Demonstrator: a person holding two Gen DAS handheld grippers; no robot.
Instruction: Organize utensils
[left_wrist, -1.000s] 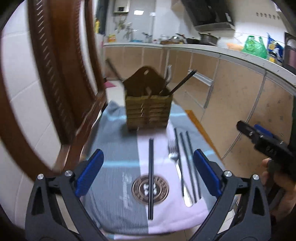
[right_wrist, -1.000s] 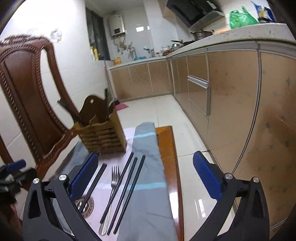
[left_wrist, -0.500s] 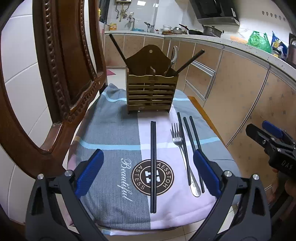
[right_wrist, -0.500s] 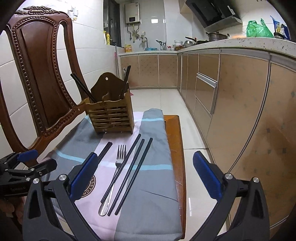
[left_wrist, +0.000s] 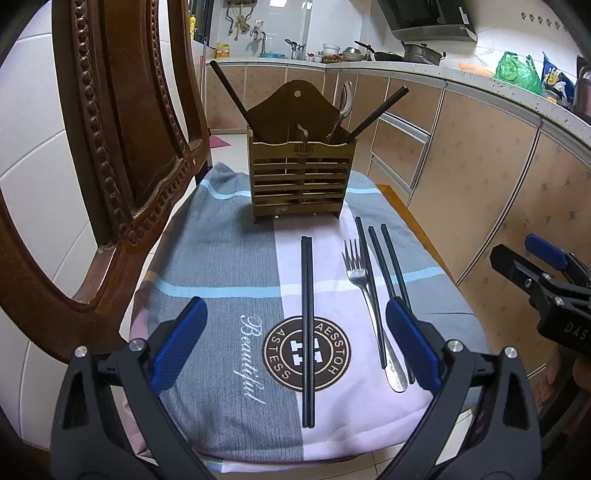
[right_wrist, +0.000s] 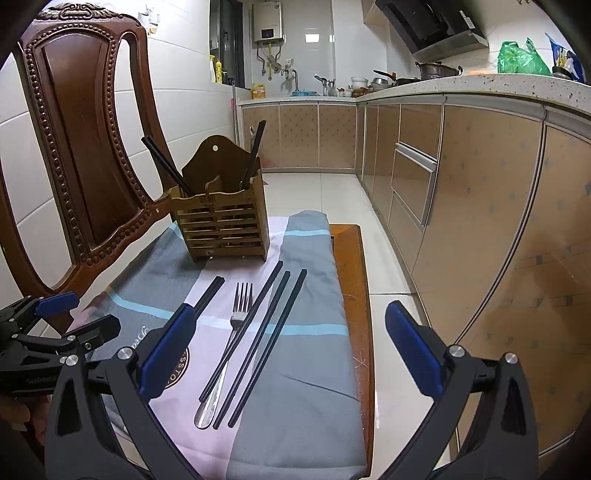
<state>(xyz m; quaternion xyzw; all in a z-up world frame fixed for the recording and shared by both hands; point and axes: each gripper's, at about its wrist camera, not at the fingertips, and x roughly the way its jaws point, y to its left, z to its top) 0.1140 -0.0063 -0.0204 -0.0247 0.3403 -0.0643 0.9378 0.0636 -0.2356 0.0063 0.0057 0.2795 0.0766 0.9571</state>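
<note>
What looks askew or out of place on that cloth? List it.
One black chopstick lies slantwise across the fork, touching it, while two more lie loose beside them. A neat pair lies apart at the cloth's centre. The chopsticks in the wooden holder lean outward. Nothing is spilled or broken.

I am in a home kitchen. At my twelve o'clock a sink tap (right_wrist: 291, 75) stands on the far counter, with a water heater (right_wrist: 268, 28) on the white tiled wall above it. From one to three o'clock runs a speckled countertop (right_wrist: 480, 86) over beige cabinets (right_wrist: 413, 177), bearing pots (left_wrist: 421, 52) beneath a range hood (right_wrist: 432, 26). A carved wooden chair (right_wrist: 85, 147) rises at my ten o'clock.
</note>
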